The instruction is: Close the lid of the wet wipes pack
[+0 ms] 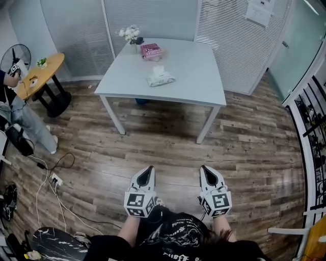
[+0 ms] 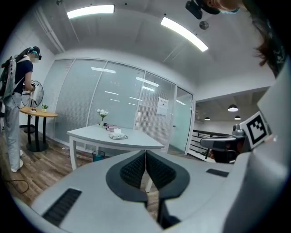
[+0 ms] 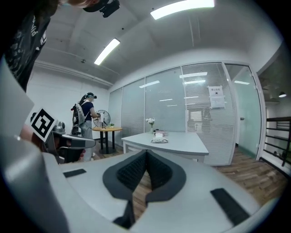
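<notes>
Bright ceiling strip lights [image 2: 90, 11]; sharp views, heavy fisheye bending at edges

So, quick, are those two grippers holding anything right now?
Left gripper: closed, empty.
Right gripper: closed, empty.

Wet wipes pack [image 1: 161, 77] is seen on the worktop [image 1: 198, 86]; pink box [image 1: 151, 50] and flower vase [image 1: 132, 36] are set behind it. Left hand-held gripper [image 1: 147, 172] and right hand-held gripper [image 1: 206, 171] are held over the floor [image 1: 168, 145], well apart from the worktop.
</notes>
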The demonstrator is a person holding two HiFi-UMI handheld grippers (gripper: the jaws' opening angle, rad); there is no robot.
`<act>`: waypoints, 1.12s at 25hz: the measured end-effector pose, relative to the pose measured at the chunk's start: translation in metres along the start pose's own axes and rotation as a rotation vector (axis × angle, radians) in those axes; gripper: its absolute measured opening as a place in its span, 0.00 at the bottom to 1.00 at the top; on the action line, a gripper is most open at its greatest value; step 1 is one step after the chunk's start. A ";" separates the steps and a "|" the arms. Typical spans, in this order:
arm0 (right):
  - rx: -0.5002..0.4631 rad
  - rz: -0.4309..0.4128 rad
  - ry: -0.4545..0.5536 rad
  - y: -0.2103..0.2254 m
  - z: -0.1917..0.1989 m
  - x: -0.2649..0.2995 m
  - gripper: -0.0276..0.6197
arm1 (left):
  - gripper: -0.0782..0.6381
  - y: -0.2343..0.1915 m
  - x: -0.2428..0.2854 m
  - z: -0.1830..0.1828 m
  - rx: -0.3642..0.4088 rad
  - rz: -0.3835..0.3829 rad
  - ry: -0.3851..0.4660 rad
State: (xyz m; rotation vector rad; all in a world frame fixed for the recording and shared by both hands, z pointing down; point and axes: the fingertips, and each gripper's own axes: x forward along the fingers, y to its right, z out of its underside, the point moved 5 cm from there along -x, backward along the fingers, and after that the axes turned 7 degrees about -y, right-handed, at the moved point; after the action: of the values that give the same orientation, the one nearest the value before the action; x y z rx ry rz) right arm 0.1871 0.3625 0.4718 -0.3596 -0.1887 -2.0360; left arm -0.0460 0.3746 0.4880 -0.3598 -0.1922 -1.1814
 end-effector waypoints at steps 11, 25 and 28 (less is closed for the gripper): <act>0.061 -0.035 -0.008 -0.006 -0.008 0.062 0.04 | 0.12 -0.040 0.032 -0.021 0.021 -0.001 -0.015; 0.014 -0.133 -0.032 0.050 -0.034 0.175 0.04 | 0.12 -0.071 0.110 -0.047 -0.007 -0.104 -0.019; -0.009 -0.168 -0.047 0.070 -0.043 0.204 0.04 | 0.12 -0.072 0.135 -0.064 -0.010 -0.131 -0.003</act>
State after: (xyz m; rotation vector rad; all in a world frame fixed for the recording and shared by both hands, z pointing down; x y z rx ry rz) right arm 0.1523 0.1471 0.4980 -0.4099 -0.2458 -2.1960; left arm -0.0650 0.2104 0.4858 -0.3616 -0.2154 -1.3116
